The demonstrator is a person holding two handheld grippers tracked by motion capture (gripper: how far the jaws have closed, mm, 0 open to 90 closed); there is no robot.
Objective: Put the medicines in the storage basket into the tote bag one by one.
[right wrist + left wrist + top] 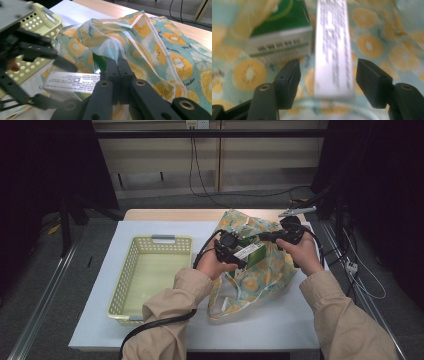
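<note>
A fabric bag (270,275) printed with orange slices lies on the white table cover, its mouth facing left. A white and green box (252,252) sticks out of that mouth. My left gripper (243,255) is open, its jaws either side of the box's printed white face (333,50) with a gap on each side. A second green box (282,37) lies beside it inside the bag. My right gripper (117,66) is shut on the bag's upper rim (120,47) and holds it raised. The left gripper (61,85) around the box (75,80) also shows in the right gripper view.
A pale yellow perforated basket (125,285) stands left of the bag with nothing visible in it; its corner (47,15) shows behind the left gripper. White cover (280,325) lies bare in front of the bag. Cables run at the table's right edge and on the floor behind.
</note>
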